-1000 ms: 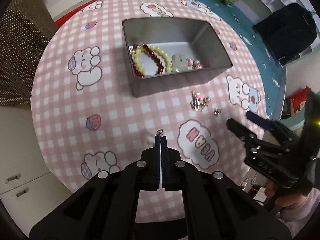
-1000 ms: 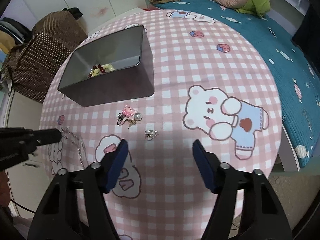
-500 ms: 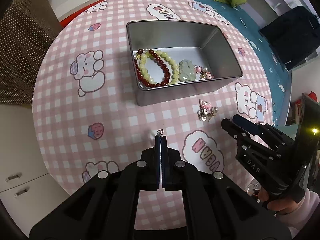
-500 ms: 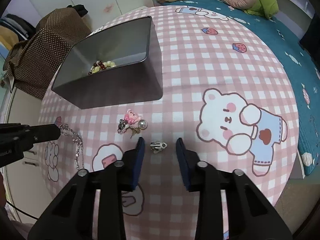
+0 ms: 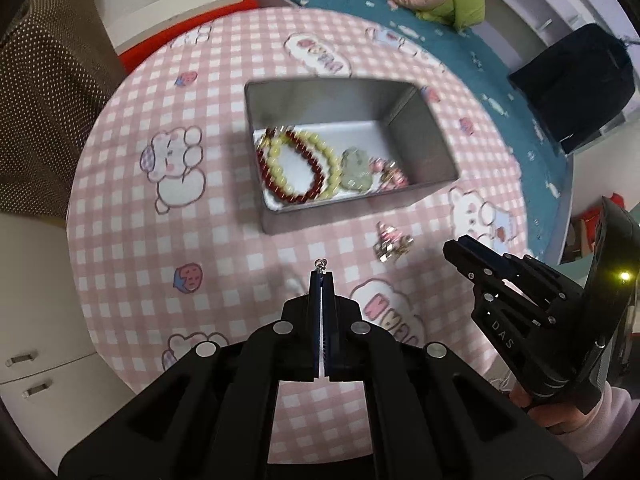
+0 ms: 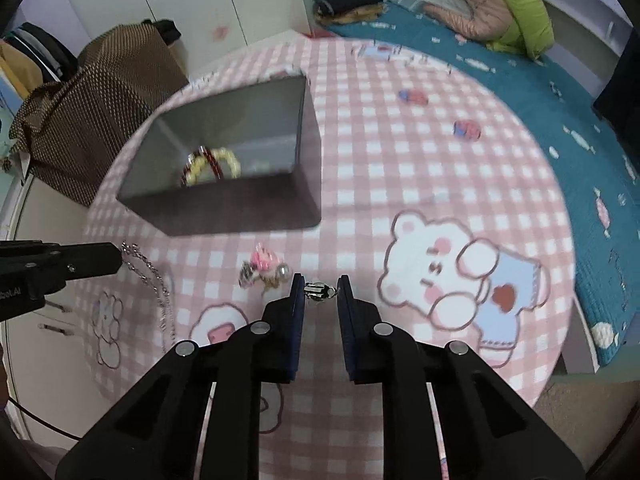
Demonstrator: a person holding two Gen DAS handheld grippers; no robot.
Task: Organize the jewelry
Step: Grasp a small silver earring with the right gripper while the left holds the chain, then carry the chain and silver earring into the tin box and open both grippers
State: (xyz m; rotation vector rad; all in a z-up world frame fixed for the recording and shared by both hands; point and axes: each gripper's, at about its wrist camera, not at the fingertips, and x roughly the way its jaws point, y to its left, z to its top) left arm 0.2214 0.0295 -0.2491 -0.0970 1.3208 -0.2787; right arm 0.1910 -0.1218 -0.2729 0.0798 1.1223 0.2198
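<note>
- Necklace chain [image 6: 154, 284] hangs from the left tool [image 6: 114, 258], which is closed on its end, above the table [image 6: 400, 184].
- Metal tin [image 5: 348, 112] with bead bracelets [image 5: 296, 168] waits behind.
- Silver ear clip [image 6: 319, 291] sits between the right tool [image 6: 320, 292] fingers, nearly pinched; I judge the next move is carrying it into the tin.

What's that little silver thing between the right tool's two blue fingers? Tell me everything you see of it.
The small silver ear clip looks like shiny metal with a dark hinged part. It lies sideways between the right gripper fingertips, which close on both its ends, above the pink checked tablecloth, just right of the pink charm cluster.
</note>
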